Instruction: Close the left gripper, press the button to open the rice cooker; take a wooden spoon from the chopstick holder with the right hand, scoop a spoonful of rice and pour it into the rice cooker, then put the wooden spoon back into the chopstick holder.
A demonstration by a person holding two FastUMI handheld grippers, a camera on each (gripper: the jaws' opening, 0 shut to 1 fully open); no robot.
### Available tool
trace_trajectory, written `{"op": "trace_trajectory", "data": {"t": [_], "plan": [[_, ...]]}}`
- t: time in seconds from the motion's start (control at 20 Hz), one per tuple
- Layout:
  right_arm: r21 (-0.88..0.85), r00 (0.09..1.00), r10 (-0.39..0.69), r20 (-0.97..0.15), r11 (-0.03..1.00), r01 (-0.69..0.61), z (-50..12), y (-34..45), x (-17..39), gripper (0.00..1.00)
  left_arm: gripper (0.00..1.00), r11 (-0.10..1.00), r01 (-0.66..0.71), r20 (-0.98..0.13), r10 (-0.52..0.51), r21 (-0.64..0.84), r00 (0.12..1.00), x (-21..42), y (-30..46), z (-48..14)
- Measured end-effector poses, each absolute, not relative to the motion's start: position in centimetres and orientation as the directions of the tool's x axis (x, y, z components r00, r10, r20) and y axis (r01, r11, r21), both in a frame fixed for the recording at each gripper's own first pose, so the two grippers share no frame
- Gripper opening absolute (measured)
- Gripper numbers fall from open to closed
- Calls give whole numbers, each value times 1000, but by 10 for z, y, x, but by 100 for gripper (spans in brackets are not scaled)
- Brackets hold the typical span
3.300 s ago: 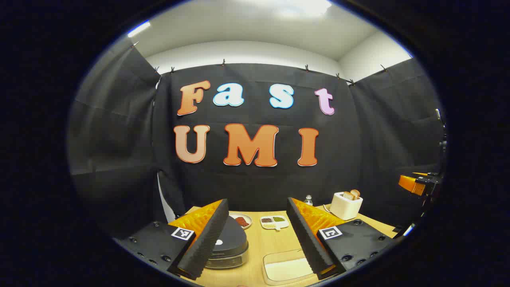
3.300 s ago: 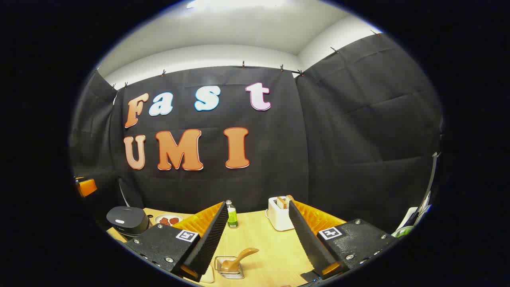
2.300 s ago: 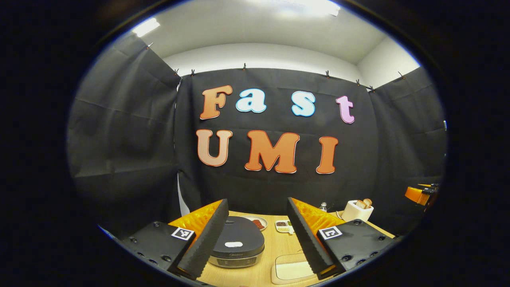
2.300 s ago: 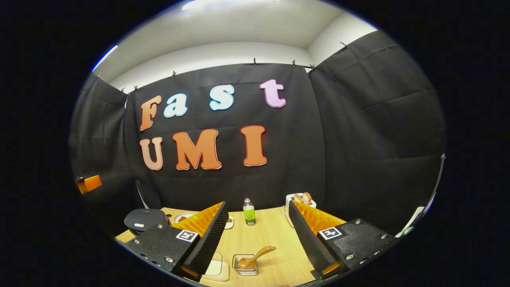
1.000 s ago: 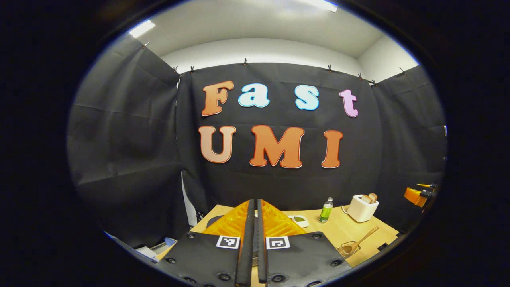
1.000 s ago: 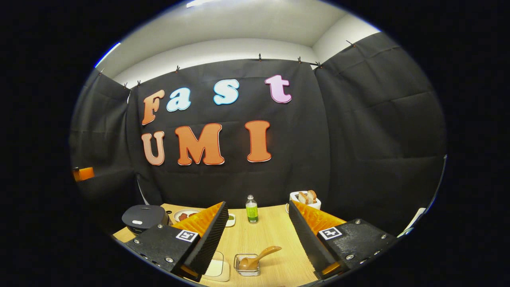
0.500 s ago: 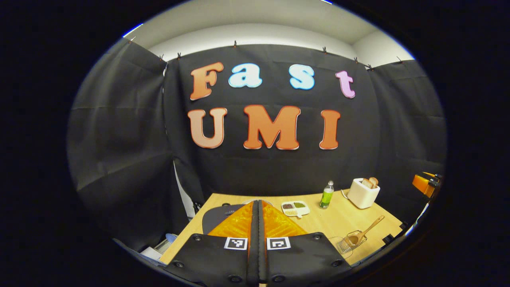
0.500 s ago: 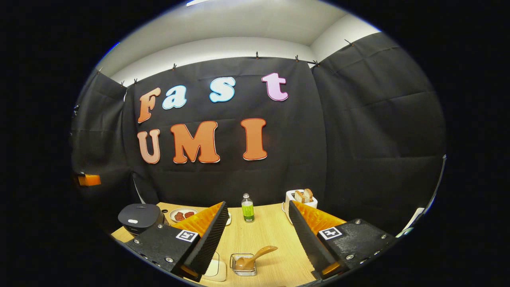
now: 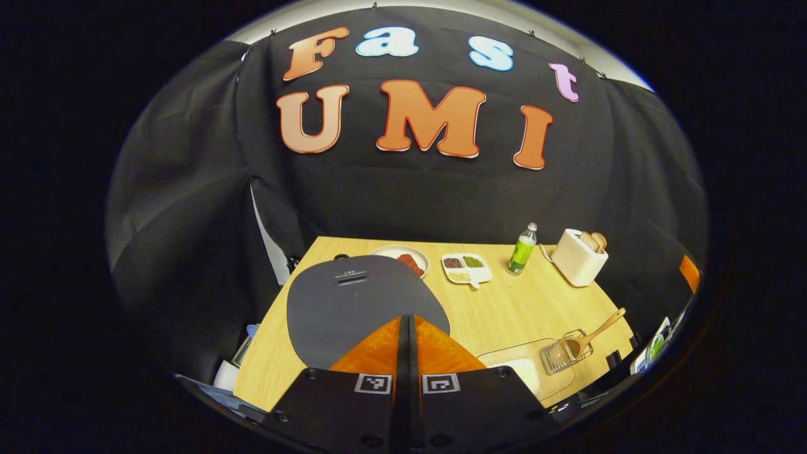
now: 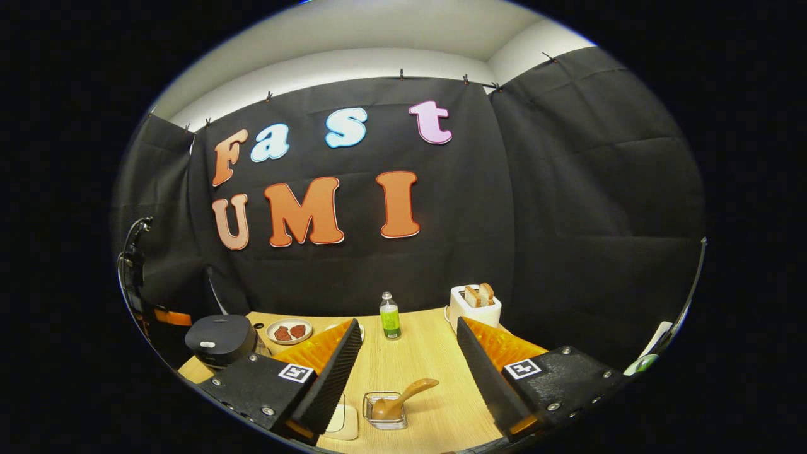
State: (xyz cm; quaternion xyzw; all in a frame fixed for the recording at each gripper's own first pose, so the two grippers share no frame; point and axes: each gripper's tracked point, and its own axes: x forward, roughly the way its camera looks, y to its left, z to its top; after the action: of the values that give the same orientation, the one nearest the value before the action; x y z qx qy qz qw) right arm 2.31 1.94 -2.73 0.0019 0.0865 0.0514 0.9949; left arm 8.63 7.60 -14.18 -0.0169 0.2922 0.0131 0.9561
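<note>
Left gripper [image 9: 406,328], fingers pressed together with nothing between them, poised over the lid of the closed rice cooker [image 9: 353,296]. Right gripper [image 10: 410,372], fingers spread wide, above the wooden spoon [image 10: 403,394] standing in the chopstick holder [image 10: 384,410] on the table [image 10: 429,366].

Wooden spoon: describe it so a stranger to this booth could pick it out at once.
Start at the light wooden table. Near its front edge sits a small clear chopstick holder, next to a shallow container of rice. The wooden spoon rests in it, bowl down, its handle slanting up and out: the one brown wooden utensil there.
</note>
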Motion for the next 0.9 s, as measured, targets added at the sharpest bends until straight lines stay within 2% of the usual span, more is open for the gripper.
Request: {"op": "trace_trajectory", "data": {"t": [0.25, 0.3, 0.35, 0.6, 0.85, 0.9], "plan": [[27, 974, 97, -204, 995, -93, -36, 16, 22, 95, 4, 999, -45, -629, 21, -22, 777, 97, 83, -183], [23, 974, 89, -206, 996, -86, -38, 13, 22, 94, 0, 998, -53, -637, 23, -28, 770, 96, 84, -189], [19, 974, 84, -209, 996, -81, -39, 11, 23, 94, 4, 998, -59, -644, 27, -27, 764, 97, 86, -194], [16, 972, 71, -223, 997, -69, -46, 7, 24, 94, 4, 997, -73, -676, 32, -32, 736, 90, 91, -214], [5, 971, 75, -228, 997, -76, -47, 8, 24, 94, 4, 989, -115, -683, 21, -93, 730, 82, 92, -222], [6, 971, 77, -225, 997, -78, -47, 9, 24, 95, 5, 987, -124, -654, 28, -101, 756, 87, 95, -221]]}}
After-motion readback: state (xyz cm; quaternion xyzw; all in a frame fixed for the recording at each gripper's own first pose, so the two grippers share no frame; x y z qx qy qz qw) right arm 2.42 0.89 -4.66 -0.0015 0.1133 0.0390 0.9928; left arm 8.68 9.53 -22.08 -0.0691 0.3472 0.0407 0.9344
